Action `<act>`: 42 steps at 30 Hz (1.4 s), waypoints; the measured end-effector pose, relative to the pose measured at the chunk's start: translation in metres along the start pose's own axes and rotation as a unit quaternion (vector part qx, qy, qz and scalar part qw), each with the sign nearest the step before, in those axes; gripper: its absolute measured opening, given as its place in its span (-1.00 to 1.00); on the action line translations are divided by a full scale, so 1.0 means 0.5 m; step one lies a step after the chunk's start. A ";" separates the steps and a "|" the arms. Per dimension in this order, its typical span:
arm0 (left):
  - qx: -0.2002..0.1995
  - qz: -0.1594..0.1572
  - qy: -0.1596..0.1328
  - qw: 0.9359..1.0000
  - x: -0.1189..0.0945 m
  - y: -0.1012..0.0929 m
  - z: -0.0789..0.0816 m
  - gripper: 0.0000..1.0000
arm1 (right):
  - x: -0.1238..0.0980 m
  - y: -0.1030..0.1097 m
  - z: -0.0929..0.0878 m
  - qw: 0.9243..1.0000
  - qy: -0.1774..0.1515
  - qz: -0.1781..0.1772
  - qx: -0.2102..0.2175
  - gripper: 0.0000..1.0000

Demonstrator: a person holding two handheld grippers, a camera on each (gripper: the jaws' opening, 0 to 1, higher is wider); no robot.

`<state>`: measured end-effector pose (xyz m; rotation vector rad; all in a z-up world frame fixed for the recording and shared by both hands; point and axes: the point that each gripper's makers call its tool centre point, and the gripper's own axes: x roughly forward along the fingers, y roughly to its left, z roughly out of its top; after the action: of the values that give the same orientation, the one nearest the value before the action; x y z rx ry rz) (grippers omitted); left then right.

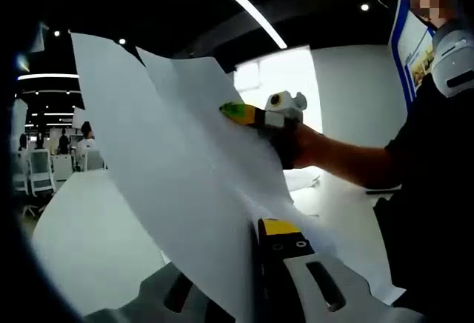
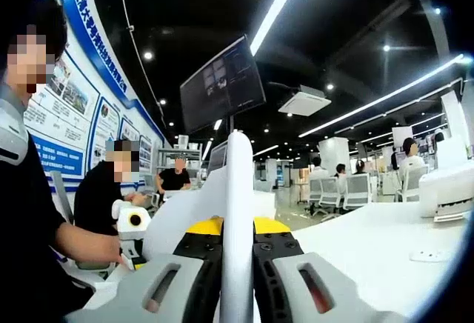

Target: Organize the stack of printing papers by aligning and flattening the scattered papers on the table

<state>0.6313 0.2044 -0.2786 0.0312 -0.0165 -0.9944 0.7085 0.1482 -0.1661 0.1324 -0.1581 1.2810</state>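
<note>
Left gripper view: the papers are seen broadside, lifted clear of the white table, two overlapping sheets with offset top corners visible. The lower edge of the papers is clamped between the jaws of the left gripper, so it is shut on them. The right gripper is seen entering from the right, its yellow-green tip set against the upper part of the sheets; a hand and forearm are seen behind it. From this angle alone its grip cannot be judged.

Right gripper view: the same papers are seen edge-on, as a thin white upright strip running up from between the jaws of the right gripper. The jaws are closed tight on both faces of the strip, so the sheets are gripped. The left gripper is seen at lower left, held in a hand, with the sheet curving toward it.

Shown here and not in the other view: a hanging monitor, a blue wall poster, seated people, and a white box on the table.
</note>
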 end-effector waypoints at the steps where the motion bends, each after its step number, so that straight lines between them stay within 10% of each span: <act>1: 0.000 0.000 0.000 1.000 0.000 0.000 0.000 -0.81 | 0.001 0.001 -0.001 1.000 0.000 0.000 0.000 -0.85; 42: -0.087 -0.047 -0.093 0.991 -0.023 -0.007 0.058 -0.67 | -0.007 -0.008 0.014 0.998 0.006 -0.016 -0.064 -0.87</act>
<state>0.6213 0.2114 -0.2498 -0.2229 -0.0992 -1.0874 0.7112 0.1423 -0.1598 0.0166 -0.2257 1.2352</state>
